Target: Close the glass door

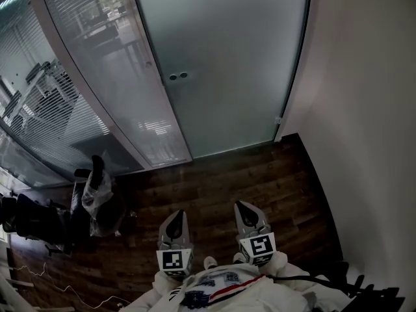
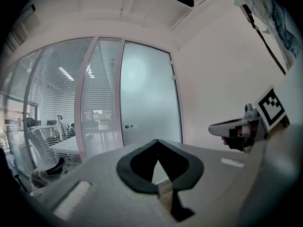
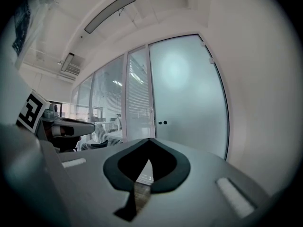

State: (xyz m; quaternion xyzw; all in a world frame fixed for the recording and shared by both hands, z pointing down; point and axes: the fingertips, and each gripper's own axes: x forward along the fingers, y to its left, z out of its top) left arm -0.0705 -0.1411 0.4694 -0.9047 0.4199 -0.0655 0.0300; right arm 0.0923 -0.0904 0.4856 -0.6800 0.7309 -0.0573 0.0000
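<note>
Status of task: the glass door (image 1: 227,57) is filling the upper centre of the head view. Its right edge is lying along the white wall (image 1: 364,109) and its left edge is meeting the fixed partition (image 1: 84,96). I am seeing no gap at either side, so I am judging the door to be shut already; from these views nothing more is appearing to be left except checking that it is seated.

Gripper state: I am holding the left gripper (image 1: 174,218) and the right gripper (image 1: 247,208) low in the frame, close to my body and well apart from the door. Both are pointing level toward it; the fingers of each are pressing together at the tips, with nothing between them.

Materials and shapes:
- The door is a tall frosted pane, smooth and pale green-grey, blurring whatever is behind it; two small dark round fittings (image 1: 177,76) are sitting side by side near its left edge, and a small metal fitting (image 1: 277,120) is sitting at its lower right corner.
- The partition is clear glass with fine horizontal blinds, curving away toward the upper left.
- The floor (image 1: 227,181) is showing dark wood planks with a dull sheen.
- The wall is matte and plain.
- The fingers are grey and smooth, tapering to a point.
</note>
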